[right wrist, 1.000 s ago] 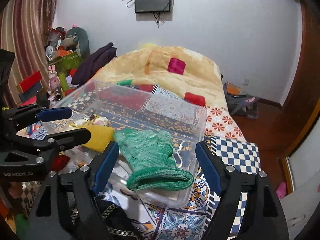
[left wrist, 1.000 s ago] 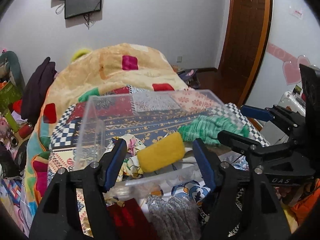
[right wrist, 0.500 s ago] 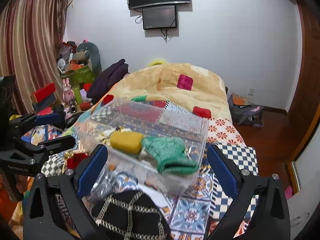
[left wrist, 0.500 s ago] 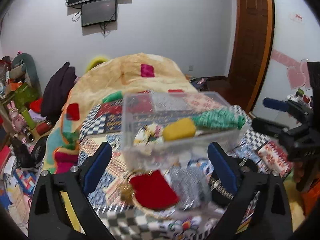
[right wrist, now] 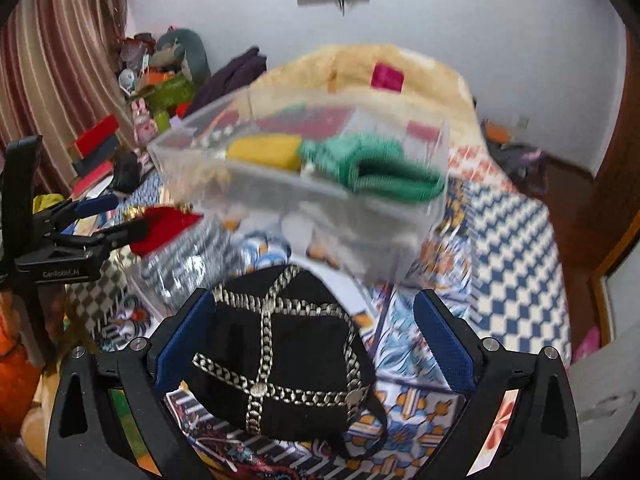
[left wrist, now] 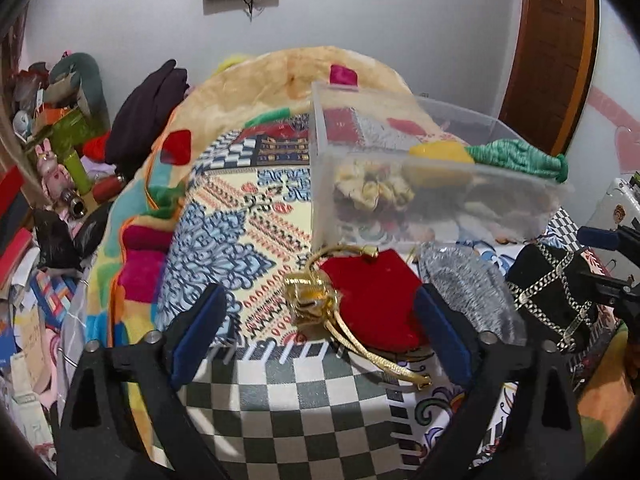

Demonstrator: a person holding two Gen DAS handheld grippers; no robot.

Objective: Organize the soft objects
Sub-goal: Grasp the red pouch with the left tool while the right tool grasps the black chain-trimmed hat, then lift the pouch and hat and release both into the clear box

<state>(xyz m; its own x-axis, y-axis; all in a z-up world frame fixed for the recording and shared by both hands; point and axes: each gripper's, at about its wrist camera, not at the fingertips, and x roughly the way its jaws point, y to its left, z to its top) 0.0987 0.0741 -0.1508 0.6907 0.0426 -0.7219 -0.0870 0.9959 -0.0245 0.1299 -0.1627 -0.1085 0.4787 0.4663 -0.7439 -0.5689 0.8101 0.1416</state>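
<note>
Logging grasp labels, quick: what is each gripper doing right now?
Left gripper: open, holding nothing, above the red fabric pouch.
Right gripper: open, holding nothing, around the black chain-trimmed cap.

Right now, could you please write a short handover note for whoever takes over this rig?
Left gripper: open, empty, above the red cloth pouch with gold cord.
Right gripper: open, empty, above the black fabric bag with metal chain trim.
Done: green knitted glove, yellow soft pad and floral scrunchie lie in the clear plastic bin.
Left: pouch, bag and grey fuzzy cloth remain on the bed.
</note>
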